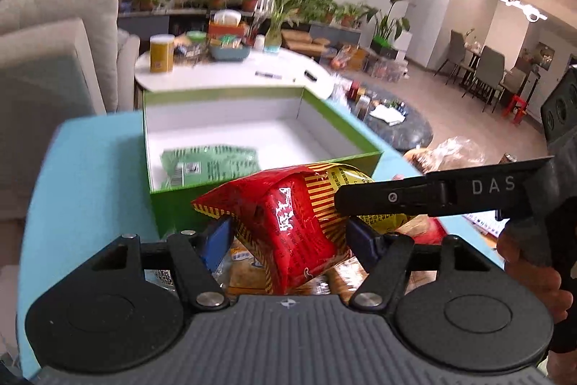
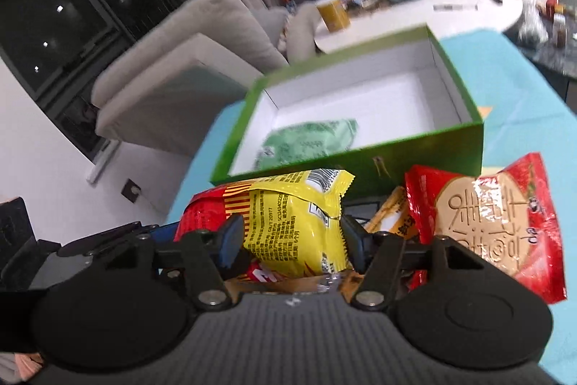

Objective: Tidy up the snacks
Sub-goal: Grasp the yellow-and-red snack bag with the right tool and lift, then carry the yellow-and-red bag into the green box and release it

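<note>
A red and yellow snack packet is held between both grippers, just in front of the green box. My left gripper is shut on its red side. My right gripper is shut on its yellow side, and its black body reaches in from the right in the left wrist view. The green box is open, white inside, with a green packet lying at its near left. More snack packets lie under the grippers.
A red packet with a round biscuit picture lies to the right, with orange packets beside it. The light blue table holds the box. A white round table with a yellow can and clutter stands behind. A sofa is at left.
</note>
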A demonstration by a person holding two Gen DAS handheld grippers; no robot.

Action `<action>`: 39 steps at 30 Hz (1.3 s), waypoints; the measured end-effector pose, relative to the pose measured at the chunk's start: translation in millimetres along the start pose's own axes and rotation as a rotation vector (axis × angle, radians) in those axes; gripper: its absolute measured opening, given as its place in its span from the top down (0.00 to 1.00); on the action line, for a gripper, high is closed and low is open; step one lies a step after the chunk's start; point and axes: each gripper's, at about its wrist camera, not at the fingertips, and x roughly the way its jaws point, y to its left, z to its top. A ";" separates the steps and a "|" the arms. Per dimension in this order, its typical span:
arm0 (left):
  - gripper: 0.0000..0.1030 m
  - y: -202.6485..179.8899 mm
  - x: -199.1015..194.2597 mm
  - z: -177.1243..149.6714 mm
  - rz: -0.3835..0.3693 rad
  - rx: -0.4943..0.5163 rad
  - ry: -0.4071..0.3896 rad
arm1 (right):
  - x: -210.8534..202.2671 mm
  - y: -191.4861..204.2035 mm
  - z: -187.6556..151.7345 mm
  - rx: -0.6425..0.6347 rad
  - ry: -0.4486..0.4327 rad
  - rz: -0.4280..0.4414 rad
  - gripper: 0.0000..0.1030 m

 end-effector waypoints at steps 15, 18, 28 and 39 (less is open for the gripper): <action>0.36 -39.8 -45.6 39.0 0.077 0.181 -0.167 | -47.9 31.7 16.9 -0.039 -0.184 0.026 0.51; 0.36 -38.7 -43.4 52.8 0.100 0.200 -0.193 | -43.0 34.3 34.4 -0.045 -0.207 0.040 0.51; 0.36 -12.0 -2.7 77.3 0.123 0.201 -0.197 | -13.6 27.4 63.0 -0.047 -0.223 0.035 0.51; 0.36 23.0 63.0 90.2 0.171 0.201 -0.135 | 46.1 12.3 80.1 -0.053 -0.183 0.003 0.51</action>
